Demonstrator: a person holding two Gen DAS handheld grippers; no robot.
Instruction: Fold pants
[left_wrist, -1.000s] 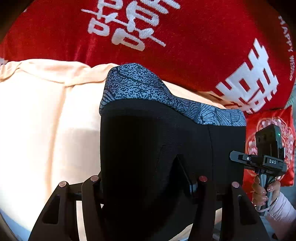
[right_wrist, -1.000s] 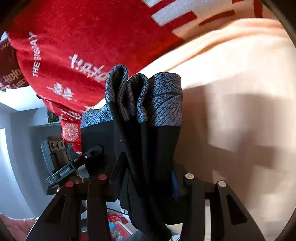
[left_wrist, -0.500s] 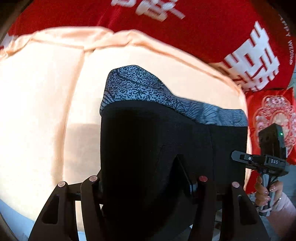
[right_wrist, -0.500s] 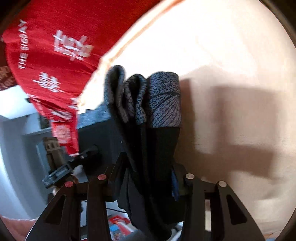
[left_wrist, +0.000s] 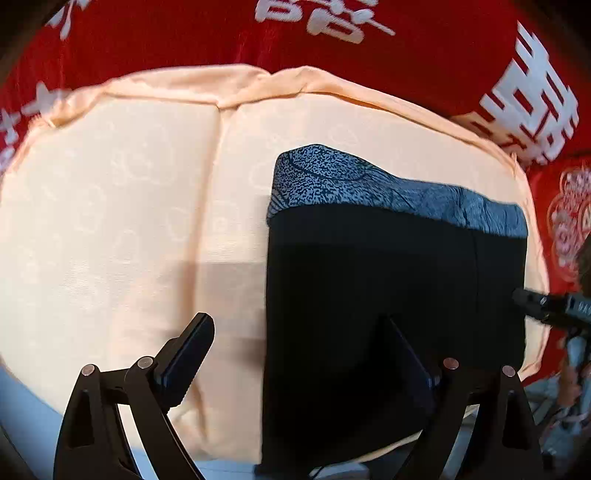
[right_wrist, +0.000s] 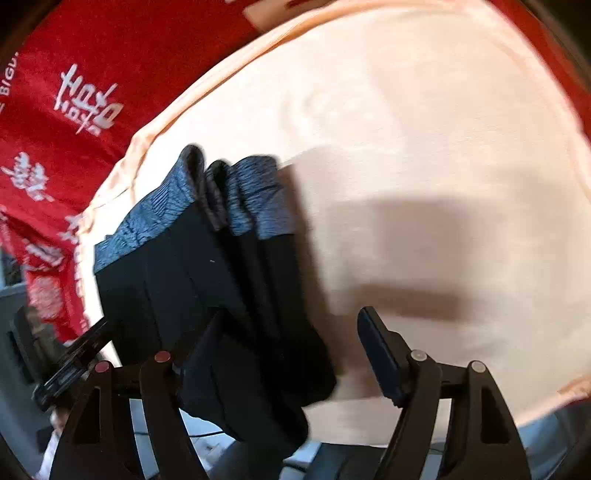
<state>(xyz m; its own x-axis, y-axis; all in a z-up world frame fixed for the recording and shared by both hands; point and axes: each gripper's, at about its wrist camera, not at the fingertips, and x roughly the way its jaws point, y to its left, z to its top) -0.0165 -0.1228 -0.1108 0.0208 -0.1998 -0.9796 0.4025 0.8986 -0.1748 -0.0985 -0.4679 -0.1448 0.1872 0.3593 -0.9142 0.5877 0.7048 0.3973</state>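
The folded black pants (left_wrist: 388, 295) with a blue-grey patterned waistband (left_wrist: 369, 192) lie on a peach pad (left_wrist: 110, 221). My left gripper (left_wrist: 299, 350) hangs over their near left corner. Its jaws are opening: the left finger (left_wrist: 192, 347) is off the cloth and the right finger is dark against it. In the right wrist view the pants (right_wrist: 221, 277) lie in stacked layers, and their near end sags past the pad's edge. My right gripper (right_wrist: 291, 343) is opening too. Its right finger (right_wrist: 376, 339) is clear of the cloth and the left one is half hidden by it.
A red blanket with white characters (left_wrist: 332, 55) lies beyond the peach pad (right_wrist: 406, 147) and shows at the left (right_wrist: 55, 74). A red patterned cushion (left_wrist: 565, 229) sits at the right. A person's hand (left_wrist: 572, 369) holds the other tool there.
Both grippers were shut on the pants, holding them up. Their jaws have now spread and the pants rest on the peach pad. Both views have swung from the red blanket onto the pad.
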